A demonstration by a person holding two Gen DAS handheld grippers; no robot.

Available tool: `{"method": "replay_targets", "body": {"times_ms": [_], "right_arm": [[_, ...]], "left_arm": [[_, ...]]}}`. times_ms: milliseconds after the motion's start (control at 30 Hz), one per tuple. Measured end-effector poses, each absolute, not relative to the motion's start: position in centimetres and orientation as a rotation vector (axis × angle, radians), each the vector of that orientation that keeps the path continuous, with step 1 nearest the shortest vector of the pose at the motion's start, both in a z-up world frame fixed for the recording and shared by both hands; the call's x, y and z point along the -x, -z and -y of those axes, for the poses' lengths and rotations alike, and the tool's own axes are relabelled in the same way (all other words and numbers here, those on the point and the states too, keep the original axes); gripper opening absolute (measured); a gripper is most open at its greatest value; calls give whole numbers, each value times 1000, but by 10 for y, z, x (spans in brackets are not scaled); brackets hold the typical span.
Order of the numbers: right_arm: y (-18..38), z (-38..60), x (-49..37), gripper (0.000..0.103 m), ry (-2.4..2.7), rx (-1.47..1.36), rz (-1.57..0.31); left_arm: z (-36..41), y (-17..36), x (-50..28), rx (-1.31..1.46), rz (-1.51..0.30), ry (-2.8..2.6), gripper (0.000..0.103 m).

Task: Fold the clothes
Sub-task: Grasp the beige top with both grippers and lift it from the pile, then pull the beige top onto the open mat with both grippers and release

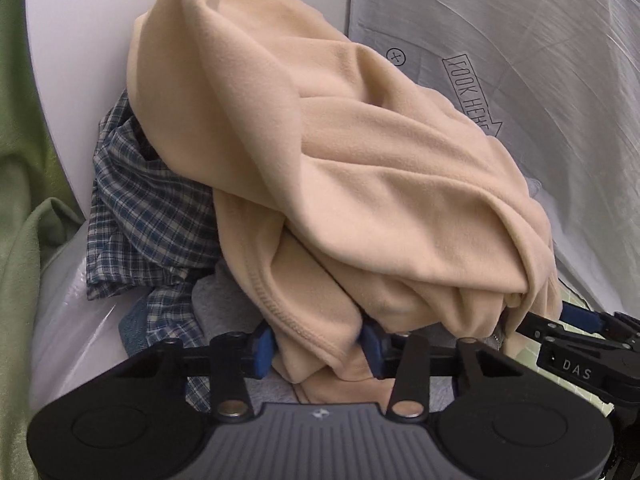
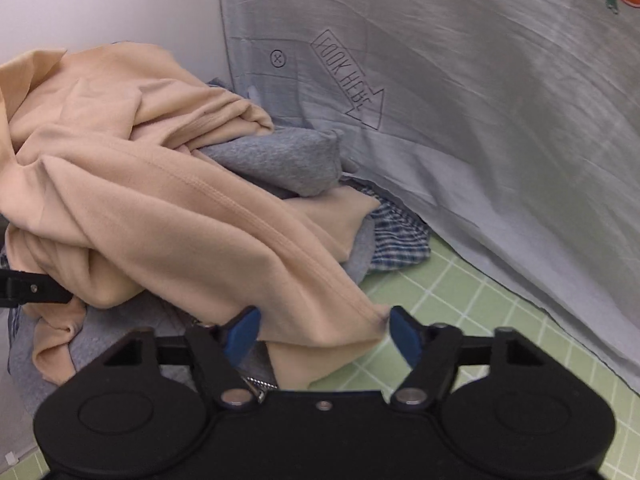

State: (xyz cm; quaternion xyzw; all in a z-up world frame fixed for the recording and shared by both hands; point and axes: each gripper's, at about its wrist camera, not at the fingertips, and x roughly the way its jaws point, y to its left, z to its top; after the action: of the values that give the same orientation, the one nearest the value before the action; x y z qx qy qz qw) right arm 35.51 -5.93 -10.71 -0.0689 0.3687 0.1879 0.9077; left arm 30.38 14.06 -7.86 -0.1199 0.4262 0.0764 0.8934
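Observation:
A peach fleece garment (image 1: 360, 168) lies heaped on top of a pile of clothes. A fold of its hem hangs between the blue pads of my left gripper (image 1: 318, 344), whose jaws stand partly apart on either side of the fold. In the right wrist view another hemmed edge of the peach garment (image 2: 224, 216) runs down between the fingers of my right gripper (image 2: 324, 334), which is open wide around it. The right gripper (image 1: 576, 320) also shows at the right edge of the left wrist view, beside the garment's lower corner.
Under the peach garment lie a blue plaid shirt (image 1: 148, 208) and a grey sweatshirt (image 2: 280, 160). A pale sheet printed "LOOK HERE" (image 2: 480, 120) hangs behind. A green cloth (image 1: 20, 200) is at the left, and a green checked surface (image 2: 460, 300) lies below.

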Motion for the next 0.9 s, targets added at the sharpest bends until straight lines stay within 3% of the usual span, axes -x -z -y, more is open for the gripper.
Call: {"method": "replay_targets", "body": {"times_ms": [33,67,467,900], "right_arm": [[107,60,-355,35,-411,136,-764],[106,62,-352,16,-417,126,-757],[79,153,-256,13,-197,98,-679],[108,376,-45,13,433,-22,-791]], "left_arm": [[-139,78,-303,241,-881,-160,43],[-139,77,-301,238,-877,-159,41],[-116,46,-247,247,-840,-132,39],[-8,53,-140,249,-937,73,41]]}}
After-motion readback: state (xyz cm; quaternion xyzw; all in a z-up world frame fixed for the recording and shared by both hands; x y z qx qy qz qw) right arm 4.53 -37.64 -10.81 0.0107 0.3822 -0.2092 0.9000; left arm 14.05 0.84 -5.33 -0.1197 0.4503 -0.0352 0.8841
